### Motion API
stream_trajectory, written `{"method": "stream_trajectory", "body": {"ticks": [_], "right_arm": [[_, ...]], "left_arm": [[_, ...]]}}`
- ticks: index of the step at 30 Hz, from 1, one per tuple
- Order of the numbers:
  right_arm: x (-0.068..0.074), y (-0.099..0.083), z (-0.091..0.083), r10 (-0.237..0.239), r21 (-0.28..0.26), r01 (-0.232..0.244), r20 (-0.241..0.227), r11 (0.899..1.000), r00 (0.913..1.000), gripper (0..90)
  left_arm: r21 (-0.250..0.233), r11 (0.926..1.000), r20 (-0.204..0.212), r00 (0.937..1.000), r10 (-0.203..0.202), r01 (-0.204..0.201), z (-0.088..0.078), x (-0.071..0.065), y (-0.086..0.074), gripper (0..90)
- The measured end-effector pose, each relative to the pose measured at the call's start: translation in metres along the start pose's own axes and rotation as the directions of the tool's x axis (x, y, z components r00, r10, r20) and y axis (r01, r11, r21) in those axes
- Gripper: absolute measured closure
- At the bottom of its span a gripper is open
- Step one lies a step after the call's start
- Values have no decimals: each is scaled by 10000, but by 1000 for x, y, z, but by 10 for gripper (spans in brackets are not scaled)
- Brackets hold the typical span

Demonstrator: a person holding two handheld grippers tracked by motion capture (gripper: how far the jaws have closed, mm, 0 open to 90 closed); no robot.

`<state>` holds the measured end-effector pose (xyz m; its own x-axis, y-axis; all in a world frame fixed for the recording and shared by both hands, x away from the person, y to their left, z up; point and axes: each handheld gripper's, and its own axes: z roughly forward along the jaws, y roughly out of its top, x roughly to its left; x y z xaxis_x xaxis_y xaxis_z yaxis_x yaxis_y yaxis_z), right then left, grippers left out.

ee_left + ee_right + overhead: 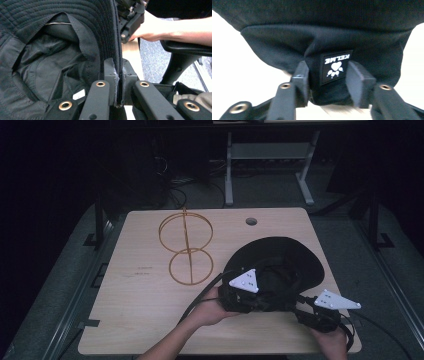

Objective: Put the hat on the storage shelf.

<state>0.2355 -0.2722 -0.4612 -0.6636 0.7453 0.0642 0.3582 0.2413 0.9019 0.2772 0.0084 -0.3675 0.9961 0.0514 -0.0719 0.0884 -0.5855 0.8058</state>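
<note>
A black bucket hat (280, 257) lies upside down on the wooden table (145, 315), toward its right front. My left gripper (270, 295) comes at it from the left and is shut on the stitched brim edge (119, 50), which stands upright between the pads in the left gripper view; the hat's lining (50, 62) opens to the left there. My right gripper (299, 304) reaches in from the right front. In the right gripper view its jaws (328, 82) pinch a fold of the hat's crown (324, 32) bearing a small woven label (335, 66), the pads touching the fabric on both sides.
A gold wire stand of two rings (186, 247) sits at the table's middle back. A cable hole (251, 221) is near the far edge. Metal desk legs (229, 175) stand beyond the table. A chair base (180, 60) is beside it.
</note>
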Motion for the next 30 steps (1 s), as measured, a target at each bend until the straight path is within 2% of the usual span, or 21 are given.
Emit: {"method": "stream_trajectory", "body": {"ticks": [2,8,10,11,16,19,26,30], "right_arm": [[0,0,1,76,-55,-77,-71,10000,9999,644],[3,3,-1,-19,-151,20,79,9999,10000,702],[5,4,-4,-198,-343,204,153,9992,9997,832],[7,5,-6,-294,-431,306,271,9986,9992,849],[9,9,-8,-360,-336,372,347,9987,9987,858],[9,11,-8,-374,-299,384,331,9988,9988,859],[8,15,-12,-32,-383,40,215,9993,9998,860],[6,16,-16,192,-477,-185,132,9987,9997,861]], "left_arm": [[75,9999,-67,10000,71,-70,0,-1,0,858],[14,10000,-382,9993,9,-9,-5,2,-1,855],[26,10000,-495,9988,40,-39,-5,1,-2,852],[69,10000,-519,9986,58,-54,-6,2,-3,850],[183,9998,-708,9975,65,-52,-6,1,-6,769],[367,9992,-976,9950,192,-157,-7,-1,-9,712],[514,9986,-1136,9934,175,-117,-13,-1,-16,612],[596,9981,-1221,9923,223,-151,-17,-4,-21,593]]}}
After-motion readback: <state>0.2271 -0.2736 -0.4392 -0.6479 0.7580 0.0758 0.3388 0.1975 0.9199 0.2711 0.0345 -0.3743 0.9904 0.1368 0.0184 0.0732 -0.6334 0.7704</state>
